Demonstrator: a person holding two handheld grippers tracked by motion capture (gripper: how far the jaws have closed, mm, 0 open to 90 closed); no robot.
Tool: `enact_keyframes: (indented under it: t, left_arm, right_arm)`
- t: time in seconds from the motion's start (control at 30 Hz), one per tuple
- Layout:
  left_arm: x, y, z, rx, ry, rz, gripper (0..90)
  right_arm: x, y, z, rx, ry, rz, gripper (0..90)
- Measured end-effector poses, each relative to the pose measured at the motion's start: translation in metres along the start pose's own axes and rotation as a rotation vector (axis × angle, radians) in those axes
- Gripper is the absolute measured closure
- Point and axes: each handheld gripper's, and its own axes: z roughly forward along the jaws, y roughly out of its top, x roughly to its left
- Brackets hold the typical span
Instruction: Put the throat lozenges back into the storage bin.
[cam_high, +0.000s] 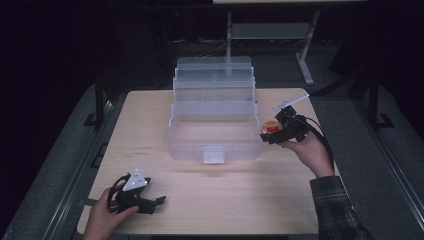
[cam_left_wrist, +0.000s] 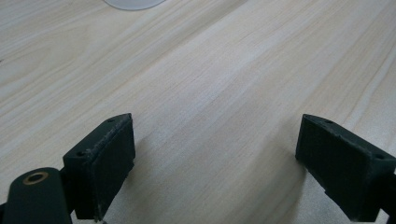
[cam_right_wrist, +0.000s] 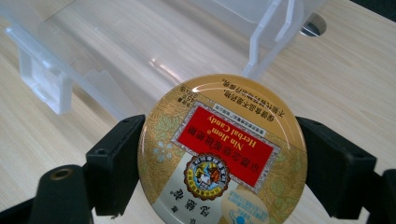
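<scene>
Presently, right gripper (cam_high: 270, 134) clamped on the round herbal candy tin (cam_right_wrist: 223, 151), held just beside the clear tiered storage box (cam_high: 214, 112); likely placement wants a level carry over the rim; left gripper (cam_high: 151, 204) parted, resting on table (cam_high: 225, 200).

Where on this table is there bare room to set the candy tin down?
Bare wood lies between the clear plastic tiered box and the left gripper, and along the table's left edge. It is crowded by the right gripper.
</scene>
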Motion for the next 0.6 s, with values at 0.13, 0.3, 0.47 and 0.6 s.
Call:
enact_keyframes:
  t: [0.13,0.3,0.47,0.6]
  left_arm:
    - [0.0,0.0,0.0,0.0,0.0,0.001,11.1]
    - [0.0,0.0,0.0,0.0,0.0,-0.001,11.1]
    - [0.0,0.0,0.0,0.0,0.0,0.0,11.1]
    - [0.0,0.0,0.0,0.0,0.0,0.0,11.1]
  right_arm:
    - [0.002,0.004,0.005,0.003,0.005,-0.009,19.7]
    - [0.006,0.011,0.011,0.005,0.016,-0.013,19.7]
    - [0.007,0.015,0.015,0.007,0.022,-0.017,19.7]
    - [0.009,0.019,0.019,0.008,0.026,-0.017,19.7]
